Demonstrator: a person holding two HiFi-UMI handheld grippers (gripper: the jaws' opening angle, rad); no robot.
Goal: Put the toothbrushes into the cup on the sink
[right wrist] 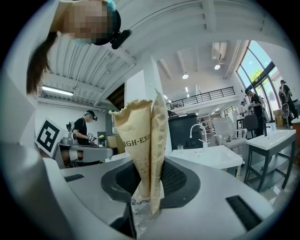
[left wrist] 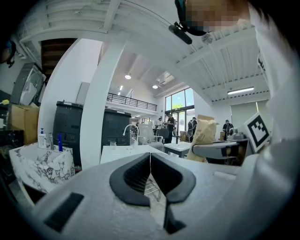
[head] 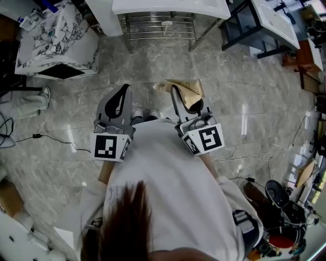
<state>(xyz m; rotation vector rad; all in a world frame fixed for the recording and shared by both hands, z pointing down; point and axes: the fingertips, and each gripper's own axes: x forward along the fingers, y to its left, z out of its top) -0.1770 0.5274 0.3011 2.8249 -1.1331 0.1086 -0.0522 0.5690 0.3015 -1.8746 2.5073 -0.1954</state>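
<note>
In the head view both grippers are held level at waist height over the grey floor. My left gripper (head: 124, 89) (left wrist: 150, 158) is shut with nothing between its jaws. My right gripper (head: 177, 90) (right wrist: 149, 180) is shut on a beige printed paper packet (head: 189, 92) (right wrist: 140, 140) with a clear plastic end, which stands up out of the jaws. The white sink (head: 168, 6) (left wrist: 126, 151) (right wrist: 211, 154) lies ahead, some way off. A small clear cup (right wrist: 180, 147) (left wrist: 112, 143) stands on it beside the faucet (right wrist: 199, 133). I see no toothbrush outside the packet.
A chrome rack (head: 160, 25) sits under the sink. A marble-patterned cabinet (head: 56, 35) stands at the left with bottles (left wrist: 51, 140) on it. Another white sink on a dark frame (head: 277, 20) is at the right. Cables (head: 51, 140) trail on the floor. People (right wrist: 84, 124) stand in the background.
</note>
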